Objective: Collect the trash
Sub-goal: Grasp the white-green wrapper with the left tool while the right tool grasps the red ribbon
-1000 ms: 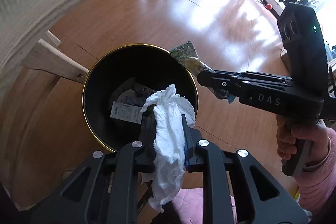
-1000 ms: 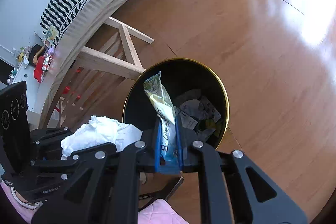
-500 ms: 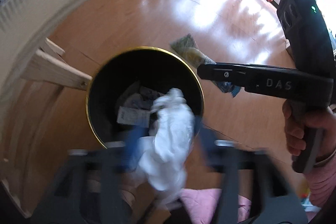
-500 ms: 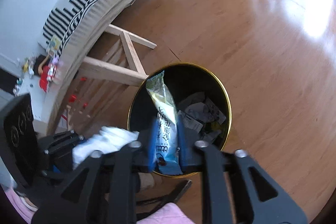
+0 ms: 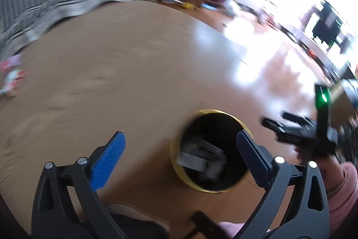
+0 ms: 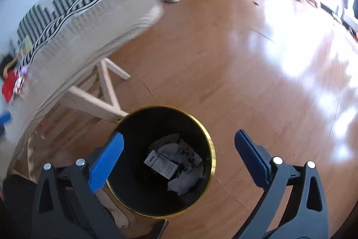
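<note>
While both grippers hang empty, the trash lies in the bin.
Left gripper (image 5: 179, 147) and right gripper (image 6: 177, 147) have just spread wide; the black bin (image 6: 202, 131) stands upright, mouth up, with a white carton (image 6: 160, 164) lying slantwise inside.

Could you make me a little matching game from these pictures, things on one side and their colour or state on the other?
Things:
1. trash bin
2. right gripper
3. table runner
4. floor

Descriptions:
A. black and white stripes
B. shiny brown wood
C. black with a gold rim, paper scraps inside
D. blue pads spread apart, holding nothing

Pairs: 1-C, 2-D, 3-A, 4-B
</note>
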{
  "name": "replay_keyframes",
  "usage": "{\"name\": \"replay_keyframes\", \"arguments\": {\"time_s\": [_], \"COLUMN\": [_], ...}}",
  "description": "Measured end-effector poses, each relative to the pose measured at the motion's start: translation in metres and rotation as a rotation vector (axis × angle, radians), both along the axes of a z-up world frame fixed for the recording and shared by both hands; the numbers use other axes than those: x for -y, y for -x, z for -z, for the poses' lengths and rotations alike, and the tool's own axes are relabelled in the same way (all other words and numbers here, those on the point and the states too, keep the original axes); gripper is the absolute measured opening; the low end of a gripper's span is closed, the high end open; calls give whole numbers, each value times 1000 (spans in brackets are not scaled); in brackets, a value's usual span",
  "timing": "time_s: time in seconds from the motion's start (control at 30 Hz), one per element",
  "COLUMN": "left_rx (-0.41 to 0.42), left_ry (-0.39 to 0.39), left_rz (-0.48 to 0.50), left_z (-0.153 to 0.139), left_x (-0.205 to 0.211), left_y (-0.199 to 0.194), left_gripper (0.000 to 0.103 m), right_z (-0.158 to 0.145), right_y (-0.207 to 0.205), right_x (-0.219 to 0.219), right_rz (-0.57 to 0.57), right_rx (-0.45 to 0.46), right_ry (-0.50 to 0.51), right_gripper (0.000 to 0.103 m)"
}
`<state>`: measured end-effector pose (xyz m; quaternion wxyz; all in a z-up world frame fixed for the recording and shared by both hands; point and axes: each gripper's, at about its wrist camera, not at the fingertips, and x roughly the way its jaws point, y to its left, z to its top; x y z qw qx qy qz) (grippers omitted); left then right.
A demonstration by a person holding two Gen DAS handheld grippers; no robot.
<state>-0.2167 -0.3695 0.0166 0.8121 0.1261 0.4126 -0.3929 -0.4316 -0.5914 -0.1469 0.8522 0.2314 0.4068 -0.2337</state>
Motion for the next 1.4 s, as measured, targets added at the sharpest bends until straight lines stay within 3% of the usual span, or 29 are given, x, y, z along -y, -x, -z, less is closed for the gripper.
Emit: {"name": "replay_keyframes", "arguments": {"time_s": [0.13,0.23,0.3,0.4,0.53,0.77,0.93,1.07,1.2,1.4], "left_rx": [66,122,117,102,63,36,2,34,4,9], "left_ry": [-4,-78,-119,-159,-166,-191,-184,-214,-213,-252], "left_rz": [-193,-347,-433,-516,-570,-473,-333,-263,-215,-178], "left_z": [-21,-29,-29,-25,-19,7,19,23,32,43], "left_x": [-86,-154,-200,-252,-290,-279,-267,-261,-261,-261], "left_y": [-58,-105,-140,-188,-239,-317,-349,-364,-376,-380], "left_gripper": [97,97,97,97,97,97,97,97,96,96], "right_z": [-22,-46,-59,-70,-84,-106,-96,-84,-77,-69], "right_y": [-44,-91,-132,-195,-270,-367,-422,-446,-464,-490], "right_x": [-41,-82,-115,-162,-219,-281,-300,-308,-321,-342], "right_rz": [-87,-168,-249,-374,-497,-720,-945,-1028,-1097,-1218], "right_rx": [13,58,84,94,114,153,91,46,16,-38], "right_ry": [57,101,119,136,142,155,150,157,181,186], "right_gripper": [96,96,96,96,96,94,79,76,75,63]}}
